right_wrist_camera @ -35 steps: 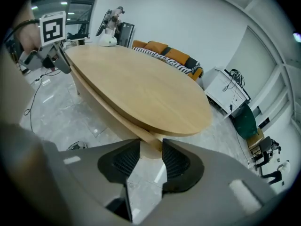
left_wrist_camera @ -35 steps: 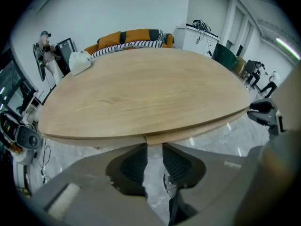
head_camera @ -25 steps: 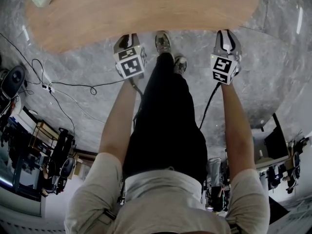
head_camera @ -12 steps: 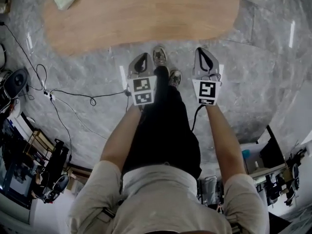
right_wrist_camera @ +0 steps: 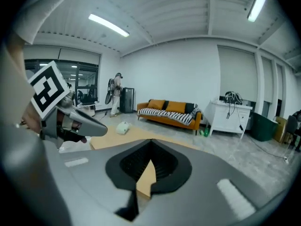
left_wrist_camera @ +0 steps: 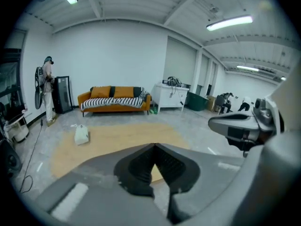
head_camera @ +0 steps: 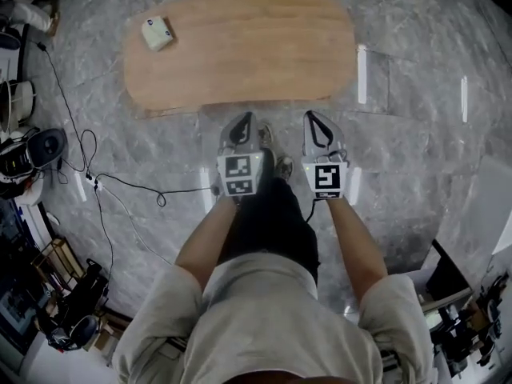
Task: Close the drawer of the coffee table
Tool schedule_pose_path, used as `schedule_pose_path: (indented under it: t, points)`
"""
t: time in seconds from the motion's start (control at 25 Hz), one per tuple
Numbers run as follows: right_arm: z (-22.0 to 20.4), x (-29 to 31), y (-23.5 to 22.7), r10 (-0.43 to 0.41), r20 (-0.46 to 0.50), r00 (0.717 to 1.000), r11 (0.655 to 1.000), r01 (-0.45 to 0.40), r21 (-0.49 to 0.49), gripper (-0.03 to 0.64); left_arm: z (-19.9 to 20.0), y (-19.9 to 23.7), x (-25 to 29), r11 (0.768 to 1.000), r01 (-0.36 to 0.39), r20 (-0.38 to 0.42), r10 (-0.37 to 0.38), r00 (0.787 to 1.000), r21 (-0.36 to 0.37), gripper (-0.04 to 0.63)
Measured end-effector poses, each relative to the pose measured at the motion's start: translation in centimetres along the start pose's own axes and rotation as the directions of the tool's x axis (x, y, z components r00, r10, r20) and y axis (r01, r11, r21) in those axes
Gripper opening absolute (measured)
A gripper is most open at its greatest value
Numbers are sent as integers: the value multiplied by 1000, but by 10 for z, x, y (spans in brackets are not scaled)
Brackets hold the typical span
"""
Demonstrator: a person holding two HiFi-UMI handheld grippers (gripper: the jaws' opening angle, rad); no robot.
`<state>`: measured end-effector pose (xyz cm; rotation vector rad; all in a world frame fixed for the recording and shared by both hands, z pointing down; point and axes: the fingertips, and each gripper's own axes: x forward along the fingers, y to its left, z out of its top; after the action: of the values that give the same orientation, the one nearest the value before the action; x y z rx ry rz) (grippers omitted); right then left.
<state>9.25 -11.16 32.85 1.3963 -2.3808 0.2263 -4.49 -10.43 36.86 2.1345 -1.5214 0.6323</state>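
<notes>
The coffee table (head_camera: 240, 42) is a low oval with a light wooden top, seen from high above; no drawer shows sticking out along its near edge. My left gripper (head_camera: 245, 118) and right gripper (head_camera: 311, 117) hang side by side in front of my body, above the floor and short of the table's near edge. Both are shut, jaws tip to tip, with nothing between them. In the left gripper view the shut jaws of the left gripper (left_wrist_camera: 154, 146) point over the table top (left_wrist_camera: 117, 138). The right gripper (right_wrist_camera: 150, 141) likewise points across the table (right_wrist_camera: 136, 138).
A small white tissue box (head_camera: 157, 32) lies on the table's far left corner. Black cables (head_camera: 96, 184) and equipment (head_camera: 40, 146) crowd the grey marble floor at the left. An orange sofa (left_wrist_camera: 114, 99) and a white cabinet (left_wrist_camera: 170, 97) stand along the far wall, where a person (left_wrist_camera: 47, 86) stands at the left.
The view has risen, so the table looks smaller and farther. Both grippers lifted away from the table's near edge and now hang closer together in front of my body.
</notes>
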Motion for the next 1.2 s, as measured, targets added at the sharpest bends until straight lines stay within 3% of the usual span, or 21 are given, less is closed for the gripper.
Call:
schedule_pose_path:
  t: [0.24, 0.4, 0.52, 0.68, 0.88, 1.0, 1.2]
  points:
    - [92, -42, 7, -81, 203, 976, 994, 94, -56, 6, 69, -34, -65, 993, 77, 174, -92, 980, 91, 21]
    - [101, -57, 28, -113, 253, 961, 993, 114, 9, 6, 65, -41, -86, 995, 81, 252, -94, 963, 64, 21]
    - [82, -39, 47, -120, 278, 953, 991, 99, 88, 5, 51, -25, -76, 994, 64, 310, -88, 946, 87, 21]
    - [83, -68, 63, -132, 332, 934, 991, 118, 62, 5, 50, -32, -101, 990, 17, 388, -71, 919, 140, 21]
    - [187, -176, 47, -180, 350, 919, 980, 198, -15, 6, 145, -79, -203, 998, 29, 467, -48, 883, 49, 21]
    - [244, -181, 37, -184, 356, 916, 980, 201, -12, 6, 206, -82, -227, 995, 30, 495, -75, 866, 98, 21]
    - [265, -179, 29, -175, 362, 916, 981, 195, -21, 5, 234, -88, -234, 993, 29, 512, -85, 855, 116, 21]
